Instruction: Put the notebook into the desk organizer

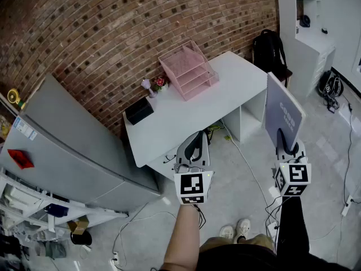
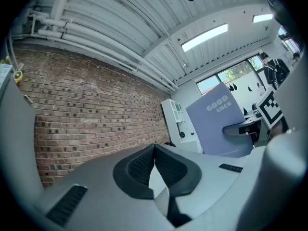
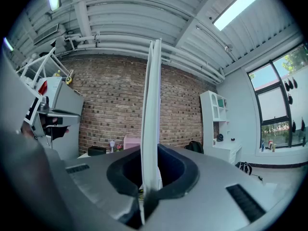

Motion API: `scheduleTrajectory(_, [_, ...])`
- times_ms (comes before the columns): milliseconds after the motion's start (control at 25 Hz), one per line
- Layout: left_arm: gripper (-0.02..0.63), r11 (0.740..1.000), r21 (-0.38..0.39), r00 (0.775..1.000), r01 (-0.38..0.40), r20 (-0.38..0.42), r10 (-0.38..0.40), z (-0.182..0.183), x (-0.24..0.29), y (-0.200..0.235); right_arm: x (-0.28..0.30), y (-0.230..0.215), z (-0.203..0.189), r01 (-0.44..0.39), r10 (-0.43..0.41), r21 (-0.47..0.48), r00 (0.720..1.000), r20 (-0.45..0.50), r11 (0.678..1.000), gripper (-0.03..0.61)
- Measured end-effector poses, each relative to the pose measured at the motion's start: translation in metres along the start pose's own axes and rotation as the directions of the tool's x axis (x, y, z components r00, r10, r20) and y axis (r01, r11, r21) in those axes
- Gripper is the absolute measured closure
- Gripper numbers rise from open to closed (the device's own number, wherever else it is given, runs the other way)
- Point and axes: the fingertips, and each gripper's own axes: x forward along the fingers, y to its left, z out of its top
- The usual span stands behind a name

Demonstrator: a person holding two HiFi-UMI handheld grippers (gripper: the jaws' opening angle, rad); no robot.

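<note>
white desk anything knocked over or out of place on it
Nothing stands out. The pink mesh desk organizer sits upright on the white desk, the black box lies flat near its left end, and nothing is spilled.

The right tool (image 1: pixel 286 149) hides the lower edge of the notebook (image 1: pixel 284 113); tiny ornaments (image 1: pixel 153 84) are perhaps flowers.

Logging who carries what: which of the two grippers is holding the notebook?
The right gripper: its jaws clamp the purple-grey notebook by one edge. The left gripper has its jaws together with nothing between them.
</note>
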Motion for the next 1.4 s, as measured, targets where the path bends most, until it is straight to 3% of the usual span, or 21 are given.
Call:
scheduleTrajectory(680, [0.598, 0.999, -0.017, 0.999, 0.038, 0.039, -0.038, -0.003, -0.074, 0.044, -0.058, 0.074, 0.014, 0.017, -0.018, 0.023, 0.999, 0.034, 1.0, 0.534])
scheduleTrajectory(1400, [0.598, 1.0, -0.017, 0.999, 0.001, 0.046, -0.001, -0.007, -0.016, 0.079, 0.023, 0.072, 0.028, -0.061, 0.054, 0.075, 0.994, 0.092, 0.995, 0.534])
